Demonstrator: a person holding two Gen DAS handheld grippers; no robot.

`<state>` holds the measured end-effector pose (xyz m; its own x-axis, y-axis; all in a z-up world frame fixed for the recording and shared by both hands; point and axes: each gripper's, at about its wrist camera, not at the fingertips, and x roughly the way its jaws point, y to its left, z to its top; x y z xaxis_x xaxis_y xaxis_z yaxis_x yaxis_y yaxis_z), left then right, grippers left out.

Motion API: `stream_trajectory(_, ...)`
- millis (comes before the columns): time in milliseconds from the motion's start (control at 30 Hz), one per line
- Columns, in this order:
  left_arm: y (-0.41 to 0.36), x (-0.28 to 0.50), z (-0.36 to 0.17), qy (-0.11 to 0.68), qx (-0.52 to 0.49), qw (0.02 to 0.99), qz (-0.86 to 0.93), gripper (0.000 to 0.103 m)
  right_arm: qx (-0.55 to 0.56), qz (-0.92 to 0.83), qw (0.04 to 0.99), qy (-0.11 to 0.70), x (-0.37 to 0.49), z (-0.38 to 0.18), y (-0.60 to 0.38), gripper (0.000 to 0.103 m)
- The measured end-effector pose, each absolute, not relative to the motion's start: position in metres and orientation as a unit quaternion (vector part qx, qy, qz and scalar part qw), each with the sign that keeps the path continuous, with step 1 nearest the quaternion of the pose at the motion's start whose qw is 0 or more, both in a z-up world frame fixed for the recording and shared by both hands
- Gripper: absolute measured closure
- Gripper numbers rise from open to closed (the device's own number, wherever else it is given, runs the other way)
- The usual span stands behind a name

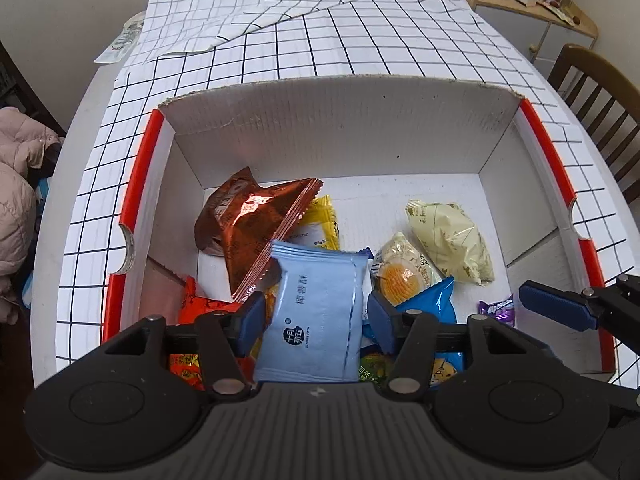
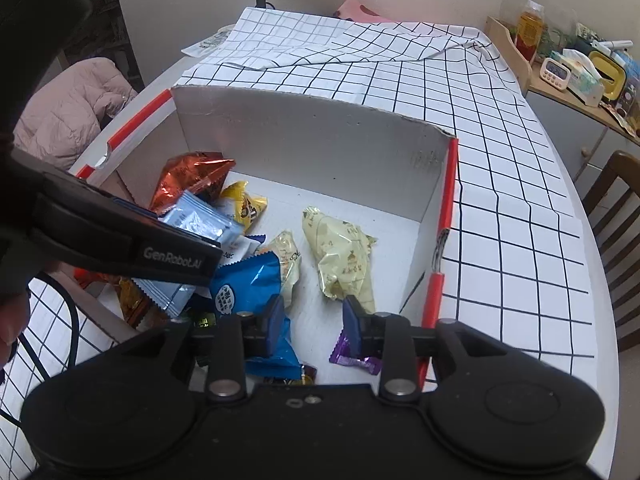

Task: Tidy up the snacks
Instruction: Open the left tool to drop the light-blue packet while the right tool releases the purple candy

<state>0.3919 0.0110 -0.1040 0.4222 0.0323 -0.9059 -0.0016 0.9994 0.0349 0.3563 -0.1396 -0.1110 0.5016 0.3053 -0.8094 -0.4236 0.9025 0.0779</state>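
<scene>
Left gripper [image 1: 316,316] jaws straddle pale-blue packet [image 1: 316,320], contact unclear; right gripper [image 2: 310,320] parted, empty, near box's [image 2: 304,136] right wall.

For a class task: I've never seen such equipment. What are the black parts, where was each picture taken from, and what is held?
A person holds a black two-finger tool in each hand; a camera on each looks along its fingers. One picture is from the left tool, the other from the right tool. Below is a white cardboard box with red edges, with snack packets inside. A light blue packet sits between the left tool's fingers; whether they press it is unclear. The right tool is open, empty.
</scene>
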Motion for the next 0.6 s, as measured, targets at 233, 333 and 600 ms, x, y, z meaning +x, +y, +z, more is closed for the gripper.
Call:
stream_trajectory(233,0.017,0.382,-0.093,0.524,-0.005,0.851,0.010,0.046,-0.050,0.208,0.870,0.444,0.350,-0.102,-0.148,0.065)
stream_trajectory(333,0.019,0.376,-0.088,0.517,-0.011,0.856,0.010,0.046,-0.046,0.207,0.874,0.438,0.345,-0.096,-0.151,0.063)
stream_trajectory(600,0.017,0.354,-0.070,0.494,-0.015,0.869,0.003,0.046,-0.028,0.211,0.883,0.419,0.332,-0.078,-0.161,0.053)
